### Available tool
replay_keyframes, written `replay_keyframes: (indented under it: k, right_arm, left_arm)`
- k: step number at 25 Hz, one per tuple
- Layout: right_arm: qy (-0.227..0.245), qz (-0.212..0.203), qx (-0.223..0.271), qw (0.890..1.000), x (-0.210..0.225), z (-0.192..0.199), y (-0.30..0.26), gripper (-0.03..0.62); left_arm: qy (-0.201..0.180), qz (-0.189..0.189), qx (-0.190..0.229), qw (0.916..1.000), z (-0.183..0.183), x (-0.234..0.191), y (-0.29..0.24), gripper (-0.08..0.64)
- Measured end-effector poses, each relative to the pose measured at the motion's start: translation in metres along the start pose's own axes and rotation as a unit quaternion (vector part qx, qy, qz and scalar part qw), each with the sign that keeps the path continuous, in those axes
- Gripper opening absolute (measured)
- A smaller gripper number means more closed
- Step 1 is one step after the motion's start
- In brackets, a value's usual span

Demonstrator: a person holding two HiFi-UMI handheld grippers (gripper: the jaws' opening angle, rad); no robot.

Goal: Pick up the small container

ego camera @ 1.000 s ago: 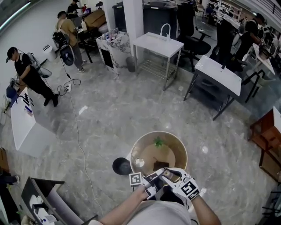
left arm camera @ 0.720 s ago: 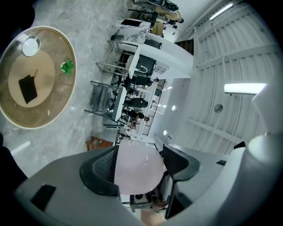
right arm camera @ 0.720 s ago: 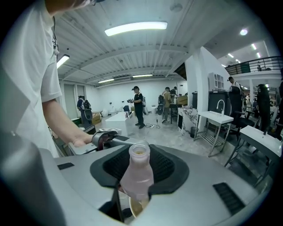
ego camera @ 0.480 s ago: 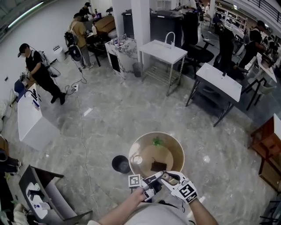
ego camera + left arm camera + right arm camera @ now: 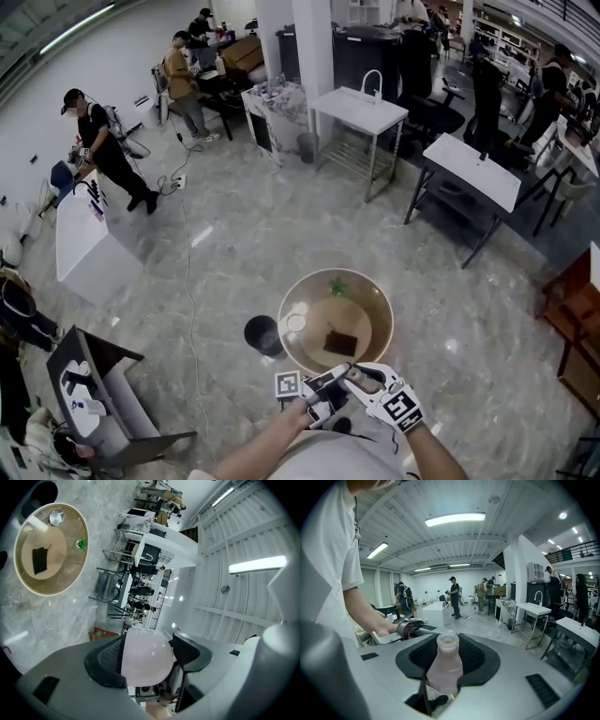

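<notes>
**A:** What is changed since a second ago?

**B:** The whole room is shifted in the head view. The white table (image 5: 82, 253) and the people at the upper left are carried to the right and downward. The round table (image 5: 382, 298) is moved a little up the frame, and the black round thing (image 5: 262, 335) beside it is moved with it. The view is judged to have swung while the tools are kept where they were, at the bottom centre.

**A:** And the tools themselves?

**B:** No change is seen. The left gripper (image 5: 147, 644) is kept pressed on a pale rounded thing (image 5: 145, 665), with its jaws set fairly wide. The right gripper (image 5: 449, 644) is kept pinched on the small bottle (image 5: 444, 670), which is held by its lower body with the open neck pointed away from the camera.

**A:** Is one thing held by both?

**B:** That is judged likely, since the tips are brought together in the head view, but it cannot be confirmed.

**A:** Where is the bottle, then?

**B:** It is held at the bottom centre of the head view, below the round table and clear of it. The pick-up is judged to be done already, with only a steady hold needed.
</notes>
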State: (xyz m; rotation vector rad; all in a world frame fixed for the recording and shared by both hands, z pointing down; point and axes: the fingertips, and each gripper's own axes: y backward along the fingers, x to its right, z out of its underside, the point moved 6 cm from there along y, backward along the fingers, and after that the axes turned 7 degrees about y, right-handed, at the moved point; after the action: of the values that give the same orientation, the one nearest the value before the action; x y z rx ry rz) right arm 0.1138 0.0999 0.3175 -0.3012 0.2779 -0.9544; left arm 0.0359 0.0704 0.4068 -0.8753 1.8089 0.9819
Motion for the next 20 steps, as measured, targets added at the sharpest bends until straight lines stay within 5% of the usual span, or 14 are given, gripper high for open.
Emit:
replay_keyframes:
  k: [9,20]
  right_arm:
    - [0.013,-0.014,0.016,1.000,-0.039,-0.003,0.038,0.152]
    - [0.022,-0.006,0.035,0.999,-0.071,-0.028,0.027,0.152]
  left_arm:
    - [-0.004,0.003,0.018,0.9998,0.055,0.002,0.017,0.314]
    - [-0.013,-0.001,0.006,0.9999,0.059,0.028,0.048,0.314]
